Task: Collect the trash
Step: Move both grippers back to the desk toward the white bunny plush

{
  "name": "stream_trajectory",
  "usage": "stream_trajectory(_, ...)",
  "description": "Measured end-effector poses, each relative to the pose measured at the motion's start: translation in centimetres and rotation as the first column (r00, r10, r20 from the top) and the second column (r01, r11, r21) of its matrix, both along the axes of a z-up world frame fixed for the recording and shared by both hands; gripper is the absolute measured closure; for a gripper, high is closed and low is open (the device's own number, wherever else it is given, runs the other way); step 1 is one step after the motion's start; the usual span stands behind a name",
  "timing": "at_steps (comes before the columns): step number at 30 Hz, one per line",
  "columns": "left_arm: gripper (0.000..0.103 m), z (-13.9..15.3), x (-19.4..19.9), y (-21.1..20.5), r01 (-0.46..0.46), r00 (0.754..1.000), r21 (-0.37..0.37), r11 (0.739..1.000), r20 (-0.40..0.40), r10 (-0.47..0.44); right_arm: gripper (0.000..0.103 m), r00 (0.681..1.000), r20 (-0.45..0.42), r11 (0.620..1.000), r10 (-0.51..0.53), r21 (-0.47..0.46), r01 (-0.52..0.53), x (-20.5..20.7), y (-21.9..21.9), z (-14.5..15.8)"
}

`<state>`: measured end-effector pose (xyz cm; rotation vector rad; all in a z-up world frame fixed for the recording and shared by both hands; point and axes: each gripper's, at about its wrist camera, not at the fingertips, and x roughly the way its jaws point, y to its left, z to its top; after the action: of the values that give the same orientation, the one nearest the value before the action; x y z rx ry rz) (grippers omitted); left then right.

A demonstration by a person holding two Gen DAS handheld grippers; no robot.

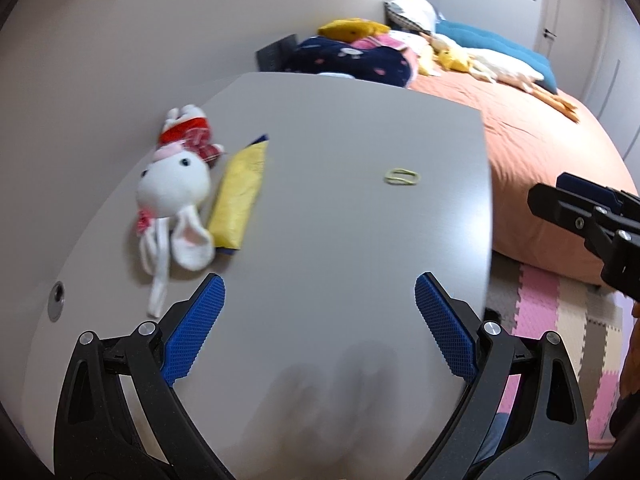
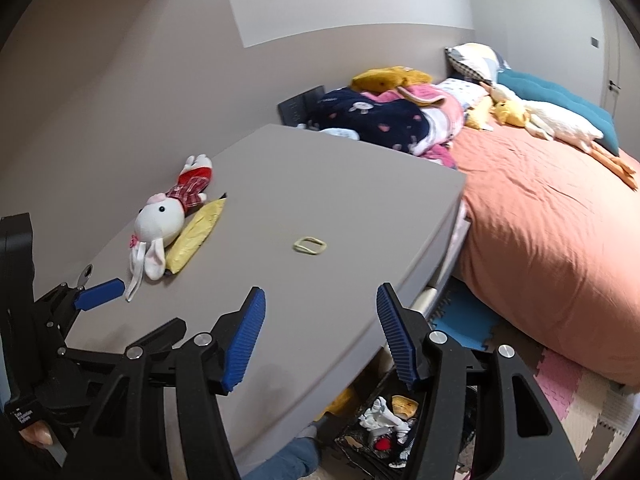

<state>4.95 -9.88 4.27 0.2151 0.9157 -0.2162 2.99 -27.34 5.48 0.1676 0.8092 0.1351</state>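
A yellow crinkled wrapper (image 1: 240, 196) (image 2: 196, 236) lies on the grey table (image 1: 344, 128) (image 2: 320, 176), touching a white plush bunny (image 1: 176, 196) (image 2: 160, 220). A yellow-green rubber band (image 1: 402, 177) (image 2: 309, 245) lies alone nearer the table's right edge. My left gripper (image 1: 320, 284) hangs open over the near part of the table with nothing between its pads. My right gripper (image 2: 320, 292) (image 1: 592, 216) is open too, empty, over the table's near right corner. The left gripper's blue pad (image 2: 100, 293) shows at the left of the right wrist view.
Under the table's corner stands a dark bin (image 2: 356, 450) with crumpled paper and scraps. A bed with an orange cover (image 1: 540, 152) (image 2: 540, 220), bedding and plush toys runs along the right. Foam mats (image 1: 560, 328) cover the floor. A cable hole (image 1: 56, 294) sits at the table's left.
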Motion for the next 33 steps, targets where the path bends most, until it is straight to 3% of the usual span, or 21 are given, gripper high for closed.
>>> stream_trajectory(18, 0.010, -1.0, 6.8, 8.1, -0.162, 0.987, -0.005, 0.987, 0.014, 0.162, 0.044, 0.997, -0.023, 0.996, 0.079, 0.035, -0.078, 6.5, 5.9, -1.6)
stream_trajectory(33, 0.010, -3.6, 13.5, 11.3, -0.237, 0.971, -0.002, 0.972, -0.015, 0.237, 0.044, 0.993, -0.051, 0.993, 0.106, 0.053, -0.103, 10.0, 8.1, -3.1)
